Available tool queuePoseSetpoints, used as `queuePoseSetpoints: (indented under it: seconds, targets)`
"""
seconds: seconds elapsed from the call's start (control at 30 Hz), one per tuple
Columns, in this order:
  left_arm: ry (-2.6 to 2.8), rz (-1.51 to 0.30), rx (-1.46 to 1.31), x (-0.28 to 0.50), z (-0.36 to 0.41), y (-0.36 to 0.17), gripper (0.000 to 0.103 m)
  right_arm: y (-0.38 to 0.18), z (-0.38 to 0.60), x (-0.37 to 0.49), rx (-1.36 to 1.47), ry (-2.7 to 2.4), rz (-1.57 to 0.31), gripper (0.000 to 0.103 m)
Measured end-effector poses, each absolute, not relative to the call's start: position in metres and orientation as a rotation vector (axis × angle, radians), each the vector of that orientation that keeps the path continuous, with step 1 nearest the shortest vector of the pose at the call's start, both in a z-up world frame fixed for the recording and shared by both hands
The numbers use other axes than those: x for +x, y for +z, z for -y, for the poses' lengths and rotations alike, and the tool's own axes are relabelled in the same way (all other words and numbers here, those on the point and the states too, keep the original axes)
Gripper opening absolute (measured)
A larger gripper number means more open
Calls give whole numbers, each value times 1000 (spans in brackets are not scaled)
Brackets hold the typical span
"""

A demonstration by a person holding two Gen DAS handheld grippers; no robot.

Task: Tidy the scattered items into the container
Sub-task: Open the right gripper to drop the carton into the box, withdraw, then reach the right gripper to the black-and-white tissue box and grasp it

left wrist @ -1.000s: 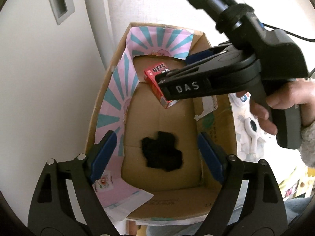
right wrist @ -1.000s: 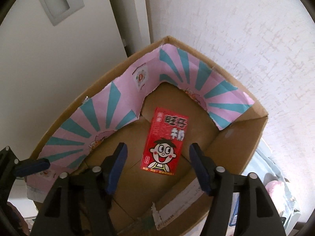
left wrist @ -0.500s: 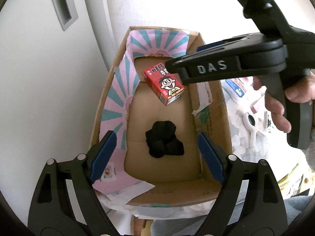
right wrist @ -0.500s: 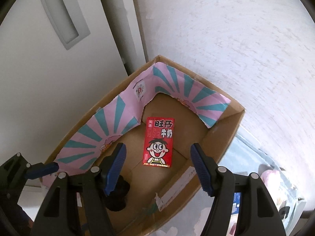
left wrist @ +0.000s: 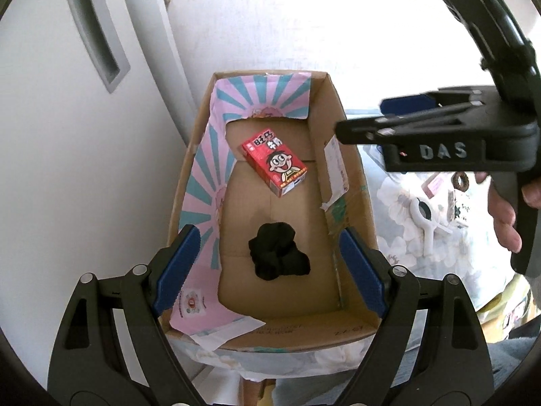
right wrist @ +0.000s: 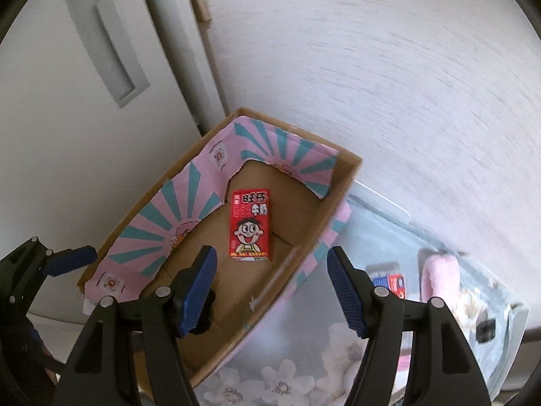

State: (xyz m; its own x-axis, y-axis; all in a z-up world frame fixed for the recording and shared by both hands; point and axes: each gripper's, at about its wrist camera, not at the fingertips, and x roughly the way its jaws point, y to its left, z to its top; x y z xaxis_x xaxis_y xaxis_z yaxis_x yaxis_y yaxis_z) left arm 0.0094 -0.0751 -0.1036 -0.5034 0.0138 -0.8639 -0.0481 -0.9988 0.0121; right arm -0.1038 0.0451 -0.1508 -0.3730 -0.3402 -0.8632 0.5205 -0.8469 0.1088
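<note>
A cardboard box with a pink and teal lining holds a red milk carton and a black crumpled cloth. My left gripper is open and empty above the box's near end. My right gripper is open and empty above the box's right wall; it shows from the side in the left wrist view. The red carton lies flat on the box floor. The black cloth is mostly hidden behind my right gripper's left finger.
To the right of the box, a floral tablecloth carries a white clip, a brown ring and small packets. The right wrist view shows a pink item and a blue-red packet. A white cabinet door stands left.
Both grippers have pulled back and up from the box. The right gripper has moved right, off the red carton, which now lies uncovered on the box floor.
</note>
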Motion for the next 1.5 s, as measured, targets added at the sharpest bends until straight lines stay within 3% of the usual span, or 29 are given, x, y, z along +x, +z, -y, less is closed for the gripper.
queuePoseSetpoints:
  seconds: [0.4, 0.63, 0.8, 1.17, 1.5]
  targets:
    - [2663, -39, -1439, -7, 48, -72, 87, -114, -115, -76, 1339, -2356, -135, 64]
    - [2586, -132, -1355, -14, 2, -60, 91, -95, -198, -61, 1358, -2535, -48, 64]
    - [2505, -178, -1341, -20, -33, -65, 91, -99, -259, -50, 1424, -2628, 106, 64]
    - [2314, -171, -1491, -38, -111, -134, 91, -149, -327, -18, 1612, -2674, 347, 64]
    - [2241, -93, -1689, -54, -129, -199, 91, -221, -303, -2, 1738, -2569, 262, 64]
